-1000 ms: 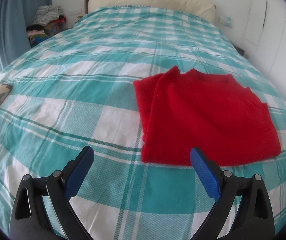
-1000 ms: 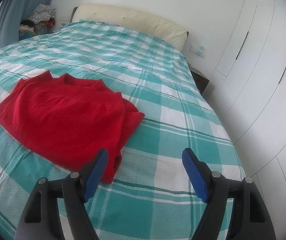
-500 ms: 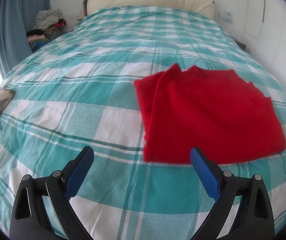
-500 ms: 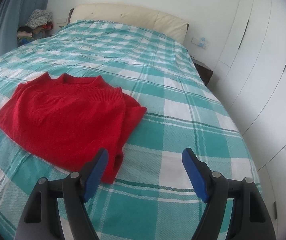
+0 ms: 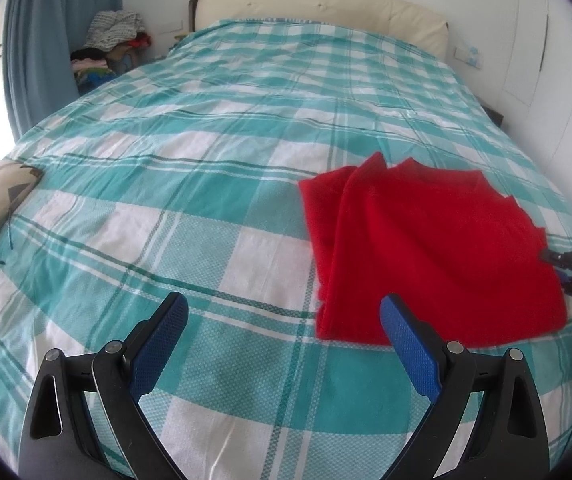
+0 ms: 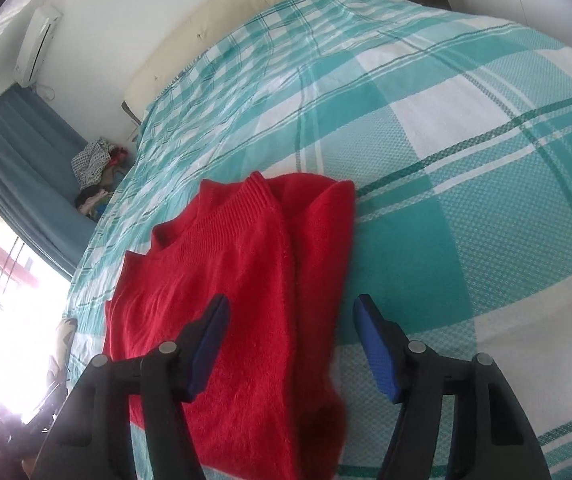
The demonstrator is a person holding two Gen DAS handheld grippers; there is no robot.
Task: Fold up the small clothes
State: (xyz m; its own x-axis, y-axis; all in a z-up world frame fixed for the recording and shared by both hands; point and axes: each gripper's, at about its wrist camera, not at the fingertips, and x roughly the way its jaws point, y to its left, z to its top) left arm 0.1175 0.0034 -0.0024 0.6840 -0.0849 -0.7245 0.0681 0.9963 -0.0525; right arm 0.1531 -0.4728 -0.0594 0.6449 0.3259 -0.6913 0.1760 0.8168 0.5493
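Spread with a teal checked bedcover (image 5: 213, 208), the bed carries both wide-open grippers, the right gripper (image 6: 292, 344) over the red sweater's (image 6: 245, 288) folded side and the left gripper (image 5: 283, 350) beside its hem, where a shallow pinch could drag loose layers askew.

Red knit sweater (image 5: 426, 248) lies flat on the bed, sleeves folded in.

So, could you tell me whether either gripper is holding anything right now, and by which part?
Nothing is held: the left gripper and right gripper are both open above the red sweater.
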